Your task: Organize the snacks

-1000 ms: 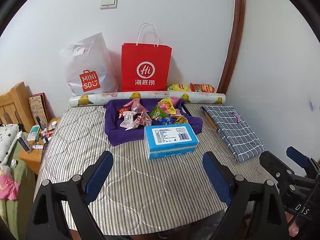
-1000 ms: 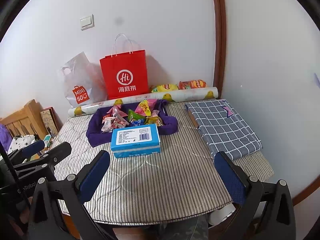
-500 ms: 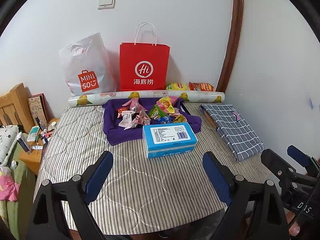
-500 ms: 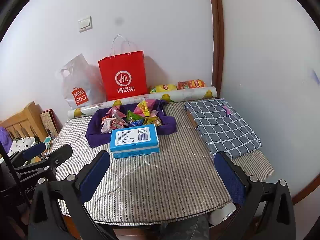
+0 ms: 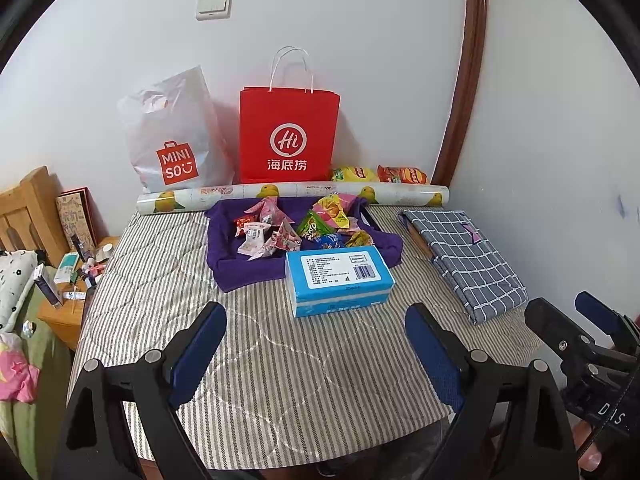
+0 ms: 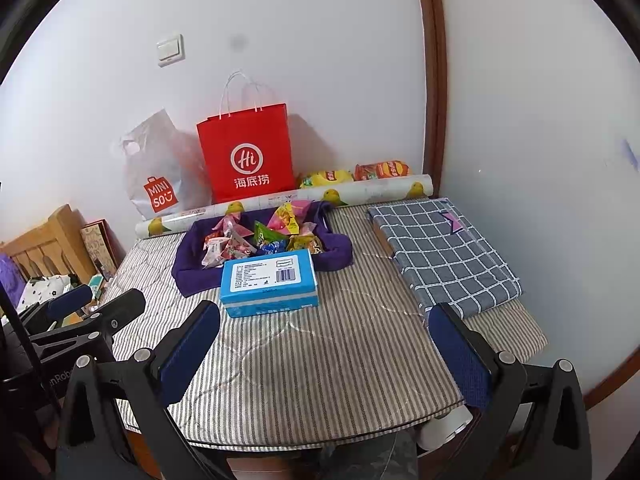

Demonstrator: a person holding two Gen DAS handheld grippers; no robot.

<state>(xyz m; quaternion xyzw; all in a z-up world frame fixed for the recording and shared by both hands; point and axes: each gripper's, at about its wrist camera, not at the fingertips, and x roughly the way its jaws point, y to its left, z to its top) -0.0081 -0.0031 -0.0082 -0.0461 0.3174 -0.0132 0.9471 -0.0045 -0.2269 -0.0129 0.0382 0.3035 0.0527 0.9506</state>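
Note:
Several small snack packets (image 5: pixel 280 236) lie in a heap on a purple cloth (image 5: pixel 224 240) at the back middle of the striped table; they also show in the right wrist view (image 6: pixel 256 240). A blue tissue box (image 5: pixel 338 280) (image 6: pixel 270 282) stands just in front of the cloth. Two chip bags, yellow (image 5: pixel 354 174) and orange (image 5: pixel 402 175), lie against the wall. My left gripper (image 5: pixel 316 354) is open and empty above the table's front edge. My right gripper (image 6: pixel 320 350) is open and empty, to the right of the left one.
A red paper bag (image 5: pixel 289 136) and a grey MINISO bag (image 5: pixel 174 140) stand by the wall behind a rolled sheet (image 5: pixel 292 196). A folded checked cloth (image 5: pixel 464 256) lies at the right. A cluttered wooden nightstand (image 5: pixel 60 304) stands left of the table.
Both grippers have drifted slightly; the view shifts a little. Nothing on the table has moved and both grippers stay open.

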